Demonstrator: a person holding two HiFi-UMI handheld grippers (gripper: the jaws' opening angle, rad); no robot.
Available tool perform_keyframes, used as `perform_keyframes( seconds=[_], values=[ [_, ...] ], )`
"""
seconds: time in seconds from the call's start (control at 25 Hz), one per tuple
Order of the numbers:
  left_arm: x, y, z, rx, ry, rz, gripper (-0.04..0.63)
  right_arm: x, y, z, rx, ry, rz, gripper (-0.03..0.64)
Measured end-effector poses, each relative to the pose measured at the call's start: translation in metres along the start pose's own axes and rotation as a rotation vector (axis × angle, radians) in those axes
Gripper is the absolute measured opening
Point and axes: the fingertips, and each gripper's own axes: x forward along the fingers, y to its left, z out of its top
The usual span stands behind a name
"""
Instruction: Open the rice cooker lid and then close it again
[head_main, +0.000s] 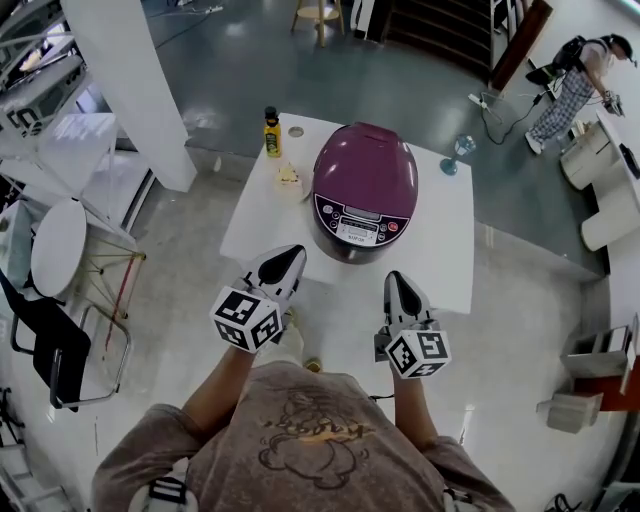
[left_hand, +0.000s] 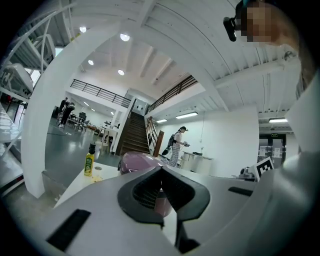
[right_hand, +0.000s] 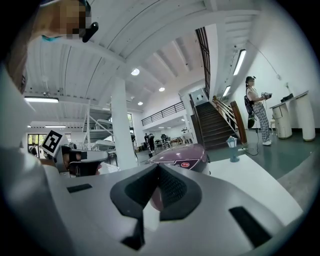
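Observation:
A purple rice cooker stands on a white table with its lid down and its control panel toward me. My left gripper hovers at the table's near edge, just left of the cooker's front, jaws shut with nothing in them. To the right of the cooker's front, my right gripper is also shut and empty. In the left gripper view the cooker sits just beyond the closed jaw tips. The right gripper view shows the cooker ahead of its closed tips.
On the table's far left stand a yellow bottle and a small yellowish item; a blue stemmed glass is at the far right. A white pillar, a round table and a black chair are on the left. A person stands far right.

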Motion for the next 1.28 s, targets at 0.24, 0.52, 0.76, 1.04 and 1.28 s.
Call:
perform_keyframes(
  seconds=[0.24,0.52,0.76,1.04,1.28],
  values=[
    [0.031,0.018,0.015,0.017,-0.002,-0.032,0.020,0.028,-0.007,0.011,-0.002,-0.025,-0.013,0.002],
    [0.064,0.037,0.029,0.023,-0.003,-0.068,0.020,0.054,-0.015,0.022,-0.003,-0.038,-0.030,0.002],
    [0.097,0.055,0.033,0.012,0.005,-0.103,0.020,0.078,-0.026,0.025,0.001,-0.028,-0.060,0.002],
    [0.128,0.076,0.033,0.007,0.034,-0.145,0.020,0.105,-0.033,0.027,0.002,-0.019,-0.091,0.002],
    [0.148,0.086,0.032,0.001,0.059,-0.212,0.020,0.113,-0.039,0.025,-0.001,-0.020,-0.155,0.002]
  ],
)
